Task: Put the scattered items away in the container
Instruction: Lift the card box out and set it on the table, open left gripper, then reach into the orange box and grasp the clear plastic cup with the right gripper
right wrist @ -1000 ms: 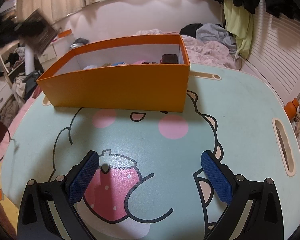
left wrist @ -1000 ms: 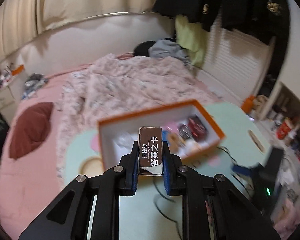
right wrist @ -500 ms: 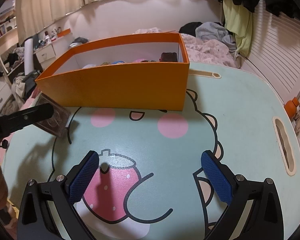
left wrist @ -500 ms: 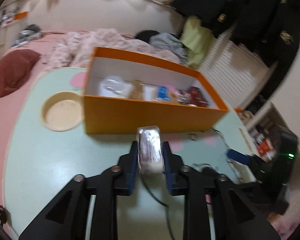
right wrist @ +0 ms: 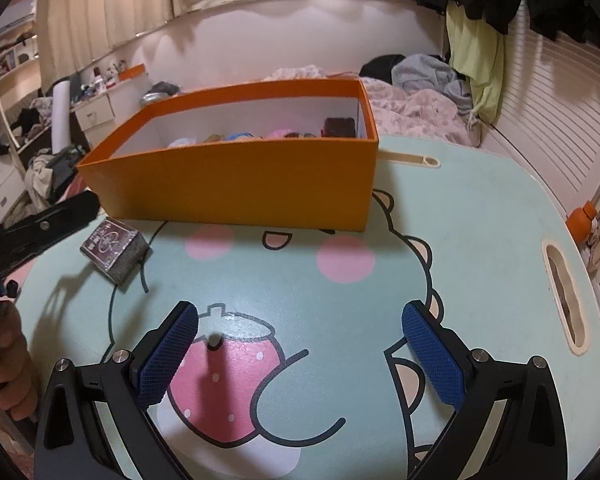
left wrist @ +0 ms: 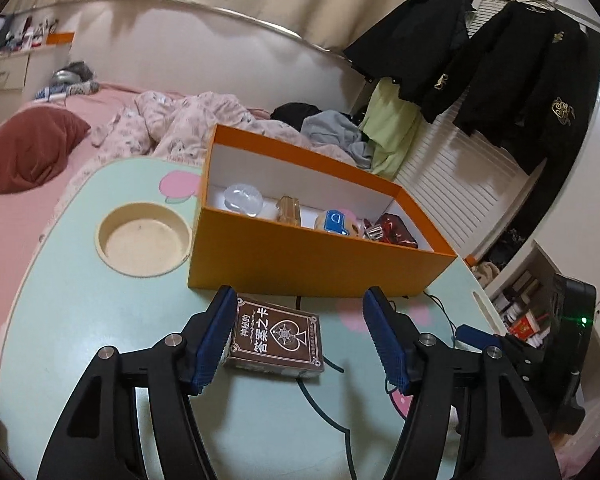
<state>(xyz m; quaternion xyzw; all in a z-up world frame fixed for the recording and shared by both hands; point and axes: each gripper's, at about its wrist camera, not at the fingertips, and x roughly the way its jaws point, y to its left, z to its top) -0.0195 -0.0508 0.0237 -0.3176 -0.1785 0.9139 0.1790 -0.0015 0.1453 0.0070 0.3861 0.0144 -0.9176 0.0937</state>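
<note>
Left gripper (left wrist: 300,338): jaws opening, well apart. The brown card box (left wrist: 275,336) lies flat on the table (left wrist: 80,320) between them, printed face up. It sits against the left pad (left wrist: 216,340) (contact there is not certain from this angle) with a clear gap to the right pad. Not gripped.

Right gripper (right wrist: 300,354): jaws spread wide, nothing between them, hovering over the strawberry print on the near part of the table.

Card box position: just near of the orange container (left wrist: 300,260), outside it, close to the container's near wall at its left end. So this item is on the table, not tidied.

Step in hand, as I read it: a set-down of the card box beside the container, possibly to regrip it. The next move calls for a fresh grasp across the box, a lift clear of the orange rim, and a release inside, where free floor shows at the left end.

View comparison:
- Left wrist view looks down into the container: a clear round object (left wrist: 244,199), an amber piece, a blue-and-white item and a dark red glossy one lie along the floor. It also shows the round cup recess (left wrist: 144,240) left of the container.
- Right wrist view shows only the tops of those contents over the wall, but it shows the card box (right wrist: 114,248) from the side, resting on the table, with the left gripper's arm (right wrist: 40,228) and the person's fingers (right wrist: 8,364) at far left.
</note>
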